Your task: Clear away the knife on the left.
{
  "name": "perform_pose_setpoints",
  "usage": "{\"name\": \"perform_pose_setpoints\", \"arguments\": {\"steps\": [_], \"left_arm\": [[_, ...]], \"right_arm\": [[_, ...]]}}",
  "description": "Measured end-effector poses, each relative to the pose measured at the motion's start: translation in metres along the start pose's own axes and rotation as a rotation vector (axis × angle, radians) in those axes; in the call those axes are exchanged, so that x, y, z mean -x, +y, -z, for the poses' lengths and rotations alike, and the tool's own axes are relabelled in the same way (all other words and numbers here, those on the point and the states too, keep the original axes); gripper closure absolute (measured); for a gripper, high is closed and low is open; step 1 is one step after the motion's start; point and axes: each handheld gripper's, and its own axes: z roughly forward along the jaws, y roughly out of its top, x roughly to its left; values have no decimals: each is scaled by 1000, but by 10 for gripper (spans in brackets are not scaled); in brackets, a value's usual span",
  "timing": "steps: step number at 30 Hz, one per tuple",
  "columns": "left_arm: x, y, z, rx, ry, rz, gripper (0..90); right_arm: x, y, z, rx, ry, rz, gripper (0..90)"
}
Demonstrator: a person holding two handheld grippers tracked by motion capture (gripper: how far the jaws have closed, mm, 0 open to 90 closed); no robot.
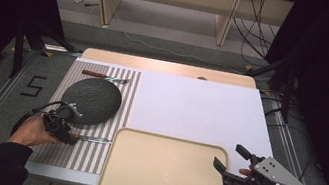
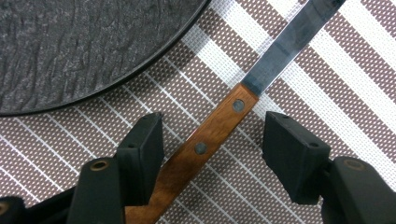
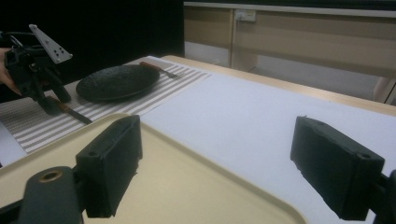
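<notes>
Left gripper view: knife within gripper.

knife: handle end cut off | plate: partly cropped

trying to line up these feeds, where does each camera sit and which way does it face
High view: above the person's side, looking forward and down on the tray; both forearms show.
Left gripper view: rides the left hand-held gripper, looking down at the knife; own open jaws show.
Right gripper view: rides the right hand-held gripper, facing across the table; open jaws show.
Shared: the dark plate.
</notes>
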Motion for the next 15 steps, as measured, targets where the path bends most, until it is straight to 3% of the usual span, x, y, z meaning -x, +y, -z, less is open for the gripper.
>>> {"name": "perform_pose_setpoints", "arguments": {"steps": [8,15], "left_arm": [[1,-1,1,-13,19,-5,482],[5,-2,3,-42,17,-47,565]], "right_arm": [[0,0,0,-5,5,2,176],[0,0,0,-5,5,1,177]]}}
